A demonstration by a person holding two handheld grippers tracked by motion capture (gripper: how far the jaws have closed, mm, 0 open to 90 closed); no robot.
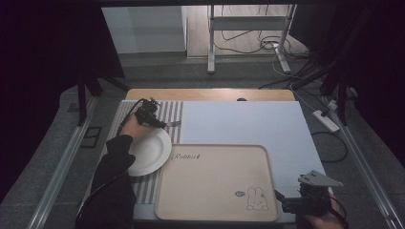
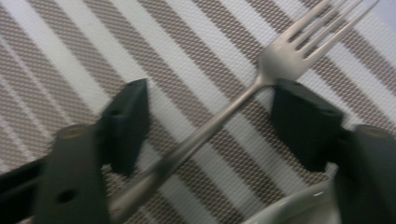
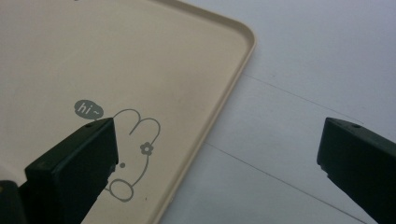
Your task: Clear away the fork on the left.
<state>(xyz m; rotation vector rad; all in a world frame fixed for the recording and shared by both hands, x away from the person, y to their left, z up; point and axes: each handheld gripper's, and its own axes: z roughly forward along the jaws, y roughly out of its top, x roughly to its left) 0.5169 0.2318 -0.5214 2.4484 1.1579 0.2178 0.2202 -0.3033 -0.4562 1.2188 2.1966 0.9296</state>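
Step in hand: I am picking up the fork (image 2: 224, 112), which is lying flat on the striped placemat (image 2: 65, 51) just beyond the white plate (image 1: 148, 151), at the far left of the table.

Left gripper (image 1: 154, 120): I am holding it low over the fork with its 2 jaws straddling the handle. In the left gripper view the handle is running slantwise between the pads; one pad looks to be at the neck below the tines, while the other is standing clear of the metal. I am reading this as not yet clamped, the fork merely lying in the gap.

Right gripper (image 1: 286, 202): I am keeping it parked at the near right corner of the beige tray (image 3: 219, 93), jaws spread wide with nothing between them, hovering by the rabbit print (image 3: 133, 154).

Plate: its rim is showing at the bottom of the left gripper view, close by the jaw.

Next move, as I judge it: I am needing to squeeze until both pads are biting the handle, then lift straight up. The handle is thin and slanted across the jaws, so it could swivel or slip as the pads meet it.

Risk: I am watching that the jaw nearest the plate is not knocking the rim.
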